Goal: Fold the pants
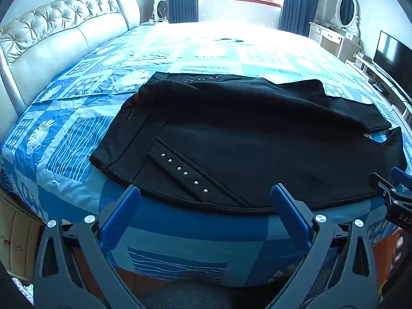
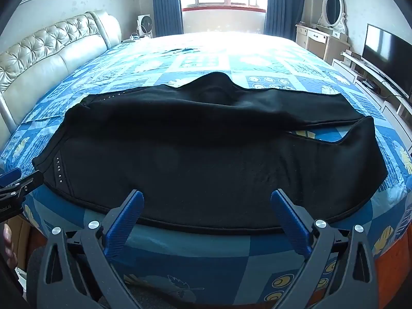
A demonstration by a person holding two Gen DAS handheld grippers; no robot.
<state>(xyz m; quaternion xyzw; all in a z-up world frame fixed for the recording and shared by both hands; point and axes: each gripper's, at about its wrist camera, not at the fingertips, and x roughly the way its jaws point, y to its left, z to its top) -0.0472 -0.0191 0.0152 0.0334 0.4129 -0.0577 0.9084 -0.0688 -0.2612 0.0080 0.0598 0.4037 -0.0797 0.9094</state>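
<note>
Left gripper point(image 1: 206, 193): jaws spread wide, nothing between the blue pads, tilted down at the near edge of the bed point(image 1: 77, 134). Black pants point(image 1: 244, 141) lie flat on the blue patterned quilt just ahead of its fingertips, waistband end ahead and to the left, studded pocket strip point(image 1: 184, 173) just ahead between the two fingers, legs running off to the right. Near hem edge of the pants sits just past the pad tips, not touching as far as can be told.

Right gripper point(image 2: 207, 197): jaws also spread wide, empty, tilted down. Pants point(image 2: 206, 154) straight ahead, near edge right at the fingertips; leg ends ahead-right with a gap of quilt showing between them. Left gripper's finger shows at this view's far left edge, beside the waistband corner.
</note>
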